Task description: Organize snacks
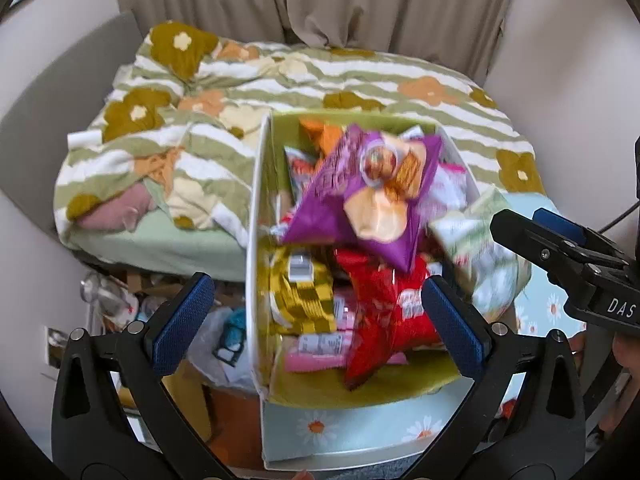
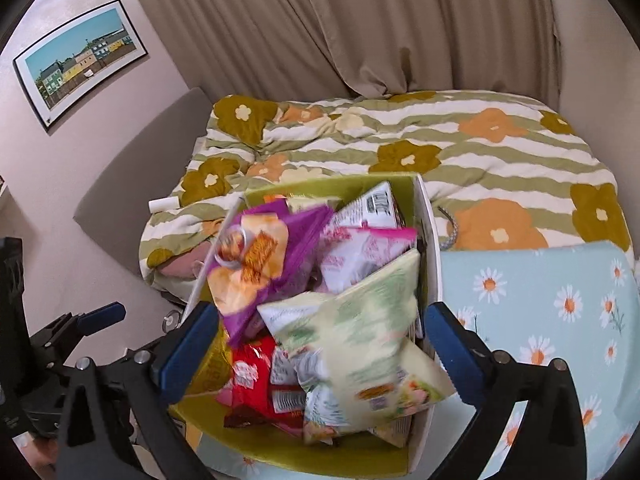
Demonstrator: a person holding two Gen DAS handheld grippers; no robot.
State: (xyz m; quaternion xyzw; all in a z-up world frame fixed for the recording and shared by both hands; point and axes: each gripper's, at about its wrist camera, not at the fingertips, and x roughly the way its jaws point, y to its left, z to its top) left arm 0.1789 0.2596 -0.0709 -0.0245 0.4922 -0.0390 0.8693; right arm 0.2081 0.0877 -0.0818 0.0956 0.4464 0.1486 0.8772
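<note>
A white box with a green lining stands on a daisy-print surface and is piled with snack bags. A purple chip bag lies on top, blurred. A red bag and a yellow checked bag lie below it. A pale green bag rests at the box's right side. My left gripper is open and empty above the box's near end. My right gripper is open, its pads on either side of the pale green bag; it also shows in the left wrist view.
A bed with a green striped flower duvet lies behind the box. The daisy-print surface extends to the right. Clutter and bags sit on the floor at the left. Beige curtains hang behind.
</note>
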